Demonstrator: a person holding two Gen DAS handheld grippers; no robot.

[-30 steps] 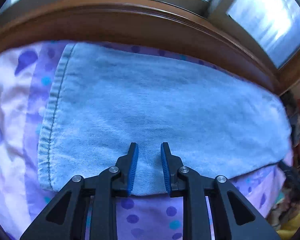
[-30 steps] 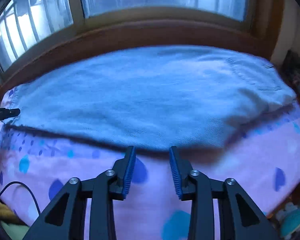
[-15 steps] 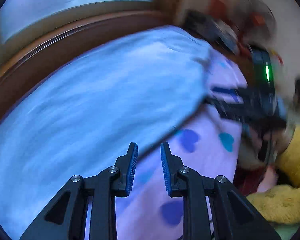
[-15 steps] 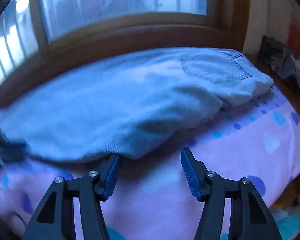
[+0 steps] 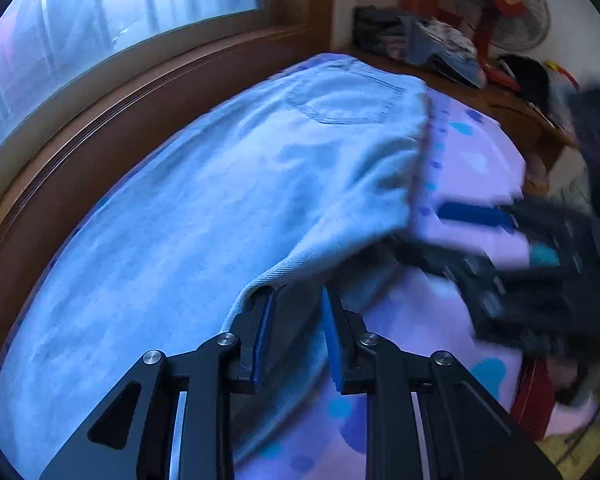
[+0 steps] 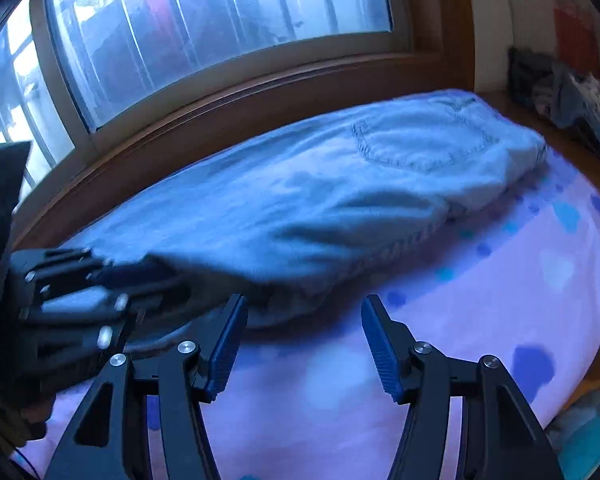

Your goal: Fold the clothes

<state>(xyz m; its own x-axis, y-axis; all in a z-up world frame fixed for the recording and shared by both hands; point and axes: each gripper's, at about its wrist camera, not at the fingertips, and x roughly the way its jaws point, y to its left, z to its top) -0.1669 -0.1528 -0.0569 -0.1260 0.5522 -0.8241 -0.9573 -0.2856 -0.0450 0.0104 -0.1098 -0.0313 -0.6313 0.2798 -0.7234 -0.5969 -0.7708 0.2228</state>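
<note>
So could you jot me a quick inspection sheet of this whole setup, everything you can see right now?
Surface: bed sheet, pink with blue hearts and dots.
Job's things: light blue jeans laid flat, back pocket up, near edge lifted.
Clutter: pile of clothes beyond the bed.
Grippers: left gripper with fingers either side of the jeans' edge; right gripper open over the sheet, holding nothing.
Cables: nothing seen.
Surroundings: window in a wooden frame; standing fan.

No legible text or labels.
</note>
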